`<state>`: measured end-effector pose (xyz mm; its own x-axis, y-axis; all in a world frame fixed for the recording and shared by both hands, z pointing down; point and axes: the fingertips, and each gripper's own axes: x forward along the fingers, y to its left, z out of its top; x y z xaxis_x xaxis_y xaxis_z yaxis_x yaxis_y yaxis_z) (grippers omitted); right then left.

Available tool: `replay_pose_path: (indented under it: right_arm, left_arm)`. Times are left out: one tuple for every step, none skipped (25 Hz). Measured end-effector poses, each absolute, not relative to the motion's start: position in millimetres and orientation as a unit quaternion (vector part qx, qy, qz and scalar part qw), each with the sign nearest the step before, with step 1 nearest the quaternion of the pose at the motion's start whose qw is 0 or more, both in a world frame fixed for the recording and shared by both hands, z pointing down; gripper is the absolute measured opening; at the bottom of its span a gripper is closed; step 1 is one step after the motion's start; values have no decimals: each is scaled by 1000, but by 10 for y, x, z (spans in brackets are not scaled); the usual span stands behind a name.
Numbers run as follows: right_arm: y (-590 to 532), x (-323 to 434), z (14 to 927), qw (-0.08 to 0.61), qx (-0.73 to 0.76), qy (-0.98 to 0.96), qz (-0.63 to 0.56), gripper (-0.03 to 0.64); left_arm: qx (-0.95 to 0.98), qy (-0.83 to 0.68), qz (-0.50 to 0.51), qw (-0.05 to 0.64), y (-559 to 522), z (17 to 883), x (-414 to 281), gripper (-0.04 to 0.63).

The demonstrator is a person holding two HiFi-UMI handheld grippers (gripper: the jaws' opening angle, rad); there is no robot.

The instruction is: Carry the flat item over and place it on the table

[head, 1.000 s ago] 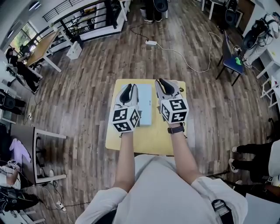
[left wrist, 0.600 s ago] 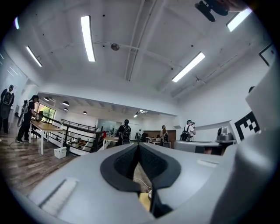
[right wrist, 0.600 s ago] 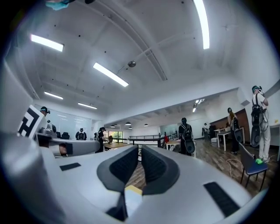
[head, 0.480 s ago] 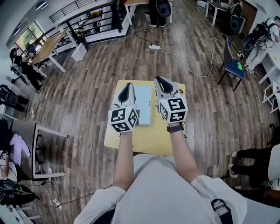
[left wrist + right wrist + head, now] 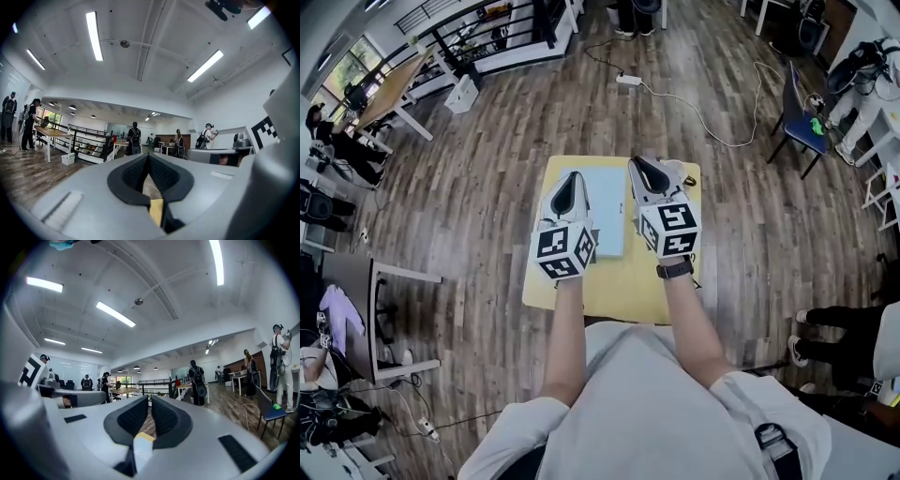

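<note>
Jaws pressed together on the left gripper [image 5: 148, 157] and the right gripper [image 5: 150, 398], pinching nothing. The pale flat item [image 5: 609, 211] lies on the yellow table [image 5: 619, 291], toward its far edge, between both grippers.

Matt table [image 5: 623, 286], smooth flat item [image 5: 607, 211] (floor [image 5: 487, 169] of grained wood planks)

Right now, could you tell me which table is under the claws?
The yellow table, bearing the pale board; the wooden table stands far upper left.
</note>
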<state>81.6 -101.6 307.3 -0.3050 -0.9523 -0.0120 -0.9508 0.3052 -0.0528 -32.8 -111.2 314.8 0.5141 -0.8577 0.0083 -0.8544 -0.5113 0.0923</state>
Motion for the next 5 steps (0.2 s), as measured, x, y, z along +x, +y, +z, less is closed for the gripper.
replay_pose_path:
  right_arm:
    - [-1058,809,3126,19,-590,807,-22,31]
    - [-1107,804,3180,18,-592,806,-27,31]
    - [-1163,800,3236,17,-593,804,-31,31]
    - [-1221,797,3295,16,-595,803,-36,31]
    - [-1280,793,3354,14,-596,802,-40,31]
  left_arm:
    - [869,-493,-17,46,-1154,3198,-345,10]
    - [869,-493,-14,49,-1205,3248,-360,10]
    - [869,-493,-11,52,-1263,3299,-374,11]
    - [868,-493,-8,55,-1324,3352,-388,11]
    - [868,-493,-4,58,-1386,3406,-401,11]
